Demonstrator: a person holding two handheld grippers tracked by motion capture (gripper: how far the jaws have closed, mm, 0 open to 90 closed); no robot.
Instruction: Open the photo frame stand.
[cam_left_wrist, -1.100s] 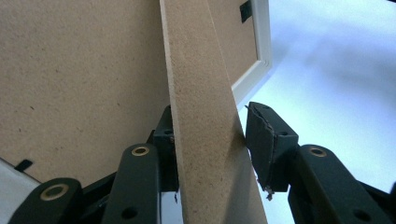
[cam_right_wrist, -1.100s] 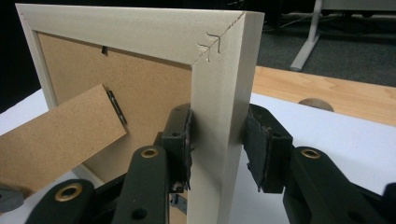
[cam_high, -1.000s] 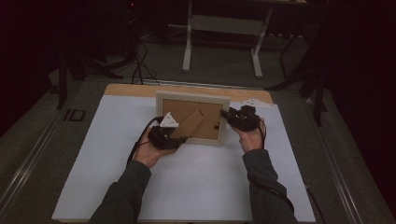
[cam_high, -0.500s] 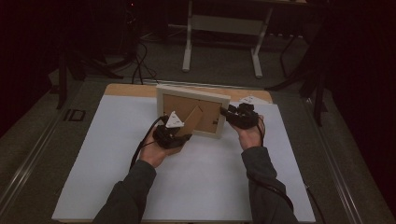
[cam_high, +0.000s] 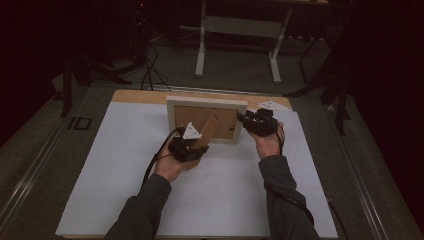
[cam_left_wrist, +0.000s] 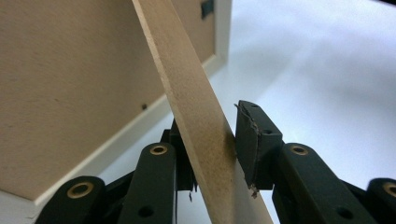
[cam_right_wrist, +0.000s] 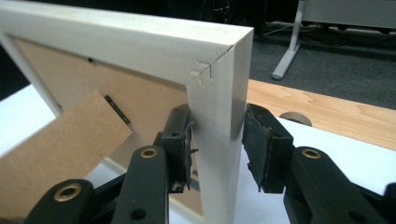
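Picture frame (cam_high: 206, 119) front hidden from you, centre frame; your left tongs (cam_high: 192, 148) clamp its stand (cam_left_wrist: 196, 116), right tongs (cam_high: 246, 120) straddle frame edge, contact unclear; white desk (cam_high: 100, 170), dark room.

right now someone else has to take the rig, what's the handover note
Left tool: shut on the stand leg of the picture frame, which swings out from the backing board.
Right tool: jaws astride the frame's right side rail, near the top corner; one pad touches, and a slight gap shows at the other.
The frame stands upright on the white mat, back toward the person.
Done: frame raised, leg pulled open.
Left: probably set the leg's foot on the mat, check the frame stands alone, then release both tools.
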